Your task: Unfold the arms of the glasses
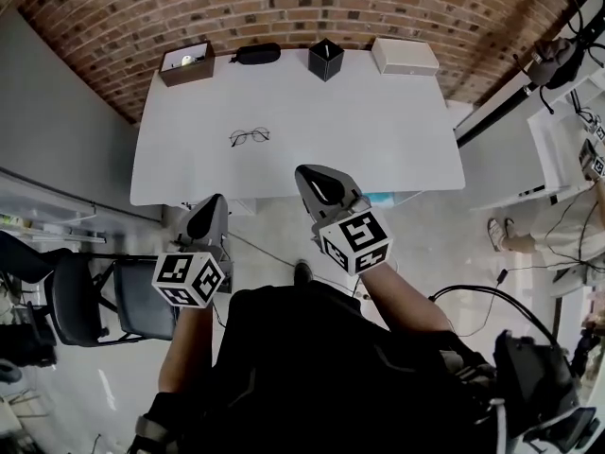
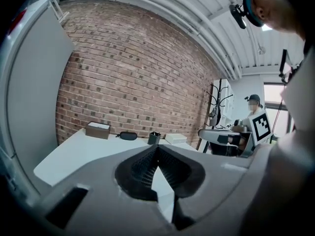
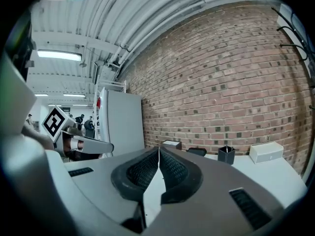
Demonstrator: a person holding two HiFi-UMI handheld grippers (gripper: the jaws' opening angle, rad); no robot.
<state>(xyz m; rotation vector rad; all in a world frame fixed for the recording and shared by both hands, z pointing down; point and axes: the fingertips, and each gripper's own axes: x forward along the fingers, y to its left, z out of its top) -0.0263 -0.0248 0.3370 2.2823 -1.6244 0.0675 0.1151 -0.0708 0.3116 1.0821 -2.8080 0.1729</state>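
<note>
Thin wire-framed glasses [image 1: 250, 137] lie on the white table [image 1: 397, 130], left of its middle; the folding of their arms is too small to make out. Both grippers hover short of the table's near edge, apart from the glasses. My left gripper [image 1: 216, 200] is shut with nothing in it, its tips meeting in the left gripper view [image 2: 157, 147]. My right gripper [image 1: 307, 170] is also shut and empty, its pads pressed together in the right gripper view [image 3: 158, 150]. Neither gripper view shows the glasses.
Along the table's far edge by the brick wall stand a brown box [image 1: 186, 62], a black glasses case [image 1: 257, 53], a black pen holder [image 1: 325, 59] and a white box [image 1: 405, 56]. A dark chair [image 1: 85, 301] sits at lower left; cables run at right.
</note>
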